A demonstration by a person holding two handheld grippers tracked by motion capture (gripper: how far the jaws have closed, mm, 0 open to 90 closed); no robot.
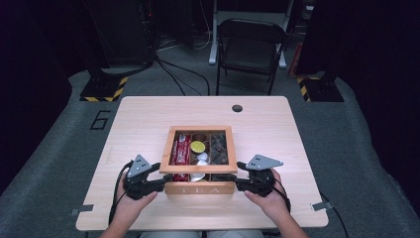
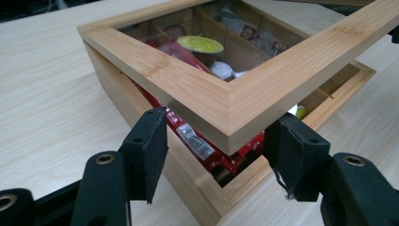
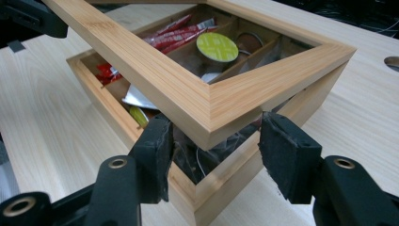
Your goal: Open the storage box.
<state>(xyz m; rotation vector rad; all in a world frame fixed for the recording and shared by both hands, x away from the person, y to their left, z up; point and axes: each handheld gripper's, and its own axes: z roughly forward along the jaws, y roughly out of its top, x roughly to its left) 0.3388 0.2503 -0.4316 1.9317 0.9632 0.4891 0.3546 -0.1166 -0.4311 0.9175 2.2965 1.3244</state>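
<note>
My left gripper (image 1: 161, 174) sits at the near left corner of the wooden tea box (image 1: 199, 189), which stands just in front of me on the table (image 1: 143, 114). In the left gripper view, my two black pads (image 2: 149, 146) straddle the raised corner of the glass-paned lid (image 2: 221, 101); both pads stand apart from the wood, so this gripper is released and grasps nothing. The lid is lifted at its near edge and tilted, with a gap between it and the box body. Through that gap and the pane, red sachets (image 2: 207, 150) lie in the left compartment, and a yellow-topped capsule (image 2: 200, 44) sits in the middle one. On the far side of the box, my right gripper (image 1: 241, 174) sits at the near right corner. In the right gripper view, its pads (image 3: 157, 148) likewise flank the lid corner (image 3: 221, 106) with clearance on both sides; this gripper is also released, holding nothing.
</note>
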